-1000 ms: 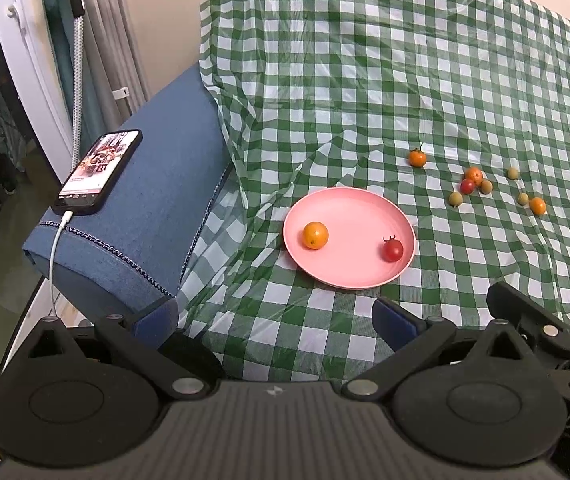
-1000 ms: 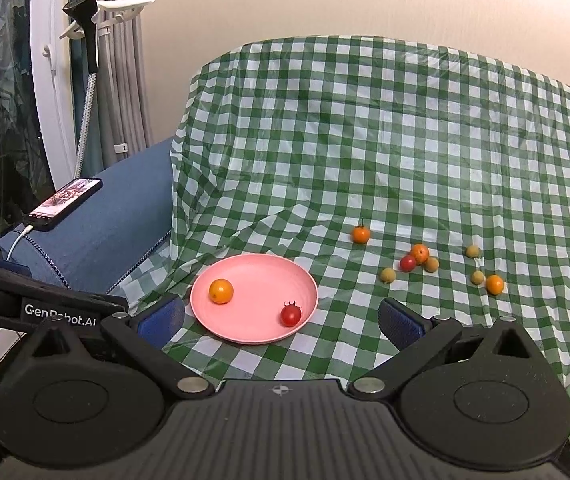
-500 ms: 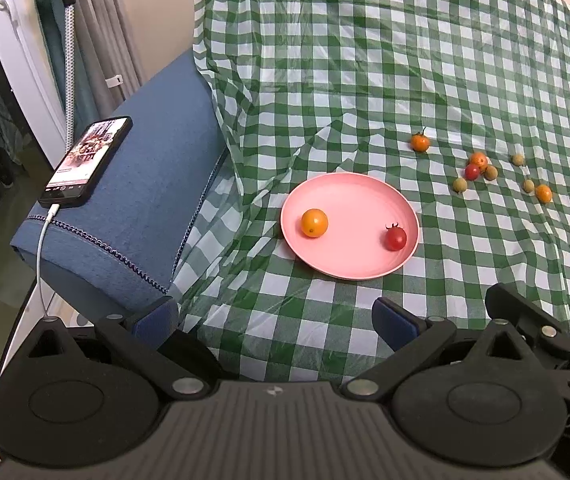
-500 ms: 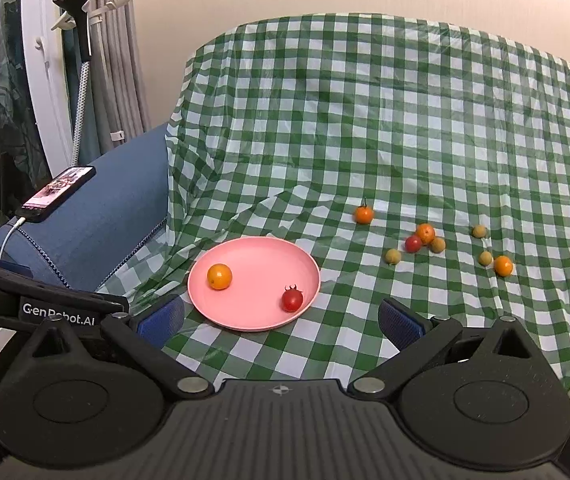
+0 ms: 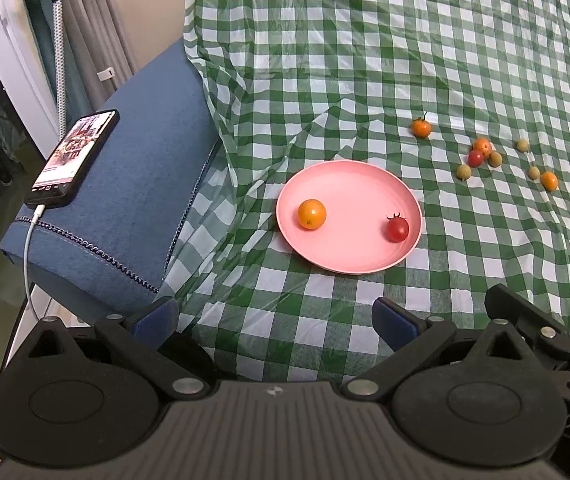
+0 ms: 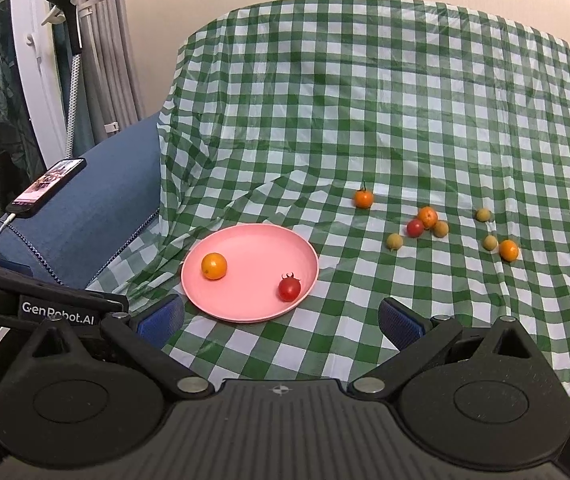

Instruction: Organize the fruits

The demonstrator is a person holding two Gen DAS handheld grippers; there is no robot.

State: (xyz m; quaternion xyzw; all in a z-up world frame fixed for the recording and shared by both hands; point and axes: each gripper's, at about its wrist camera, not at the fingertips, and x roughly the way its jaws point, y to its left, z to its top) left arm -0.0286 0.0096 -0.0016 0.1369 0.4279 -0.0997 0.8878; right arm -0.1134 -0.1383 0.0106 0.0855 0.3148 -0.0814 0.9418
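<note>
Two fruits, an orange one (image 6: 214, 266) and a red one (image 6: 289, 288), sit on the pink plate (image 6: 253, 312) while we hold both the left gripper (image 5: 273, 322) and right gripper (image 6: 281, 318) near it, jaws wide and empty, with eight more fruits (image 6: 427, 218) scattered right of the plate.

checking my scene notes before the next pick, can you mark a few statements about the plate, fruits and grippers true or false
1. The pink plate holds two fruits: true, an orange fruit and a red tomato.
2. Both grippers hold fruit: false, the left gripper and right gripper are open and empty.
3. A phone lies on the blue cushion: true.
4. All loose fruits are red: false, they are orange, yellowish and one red.
</note>
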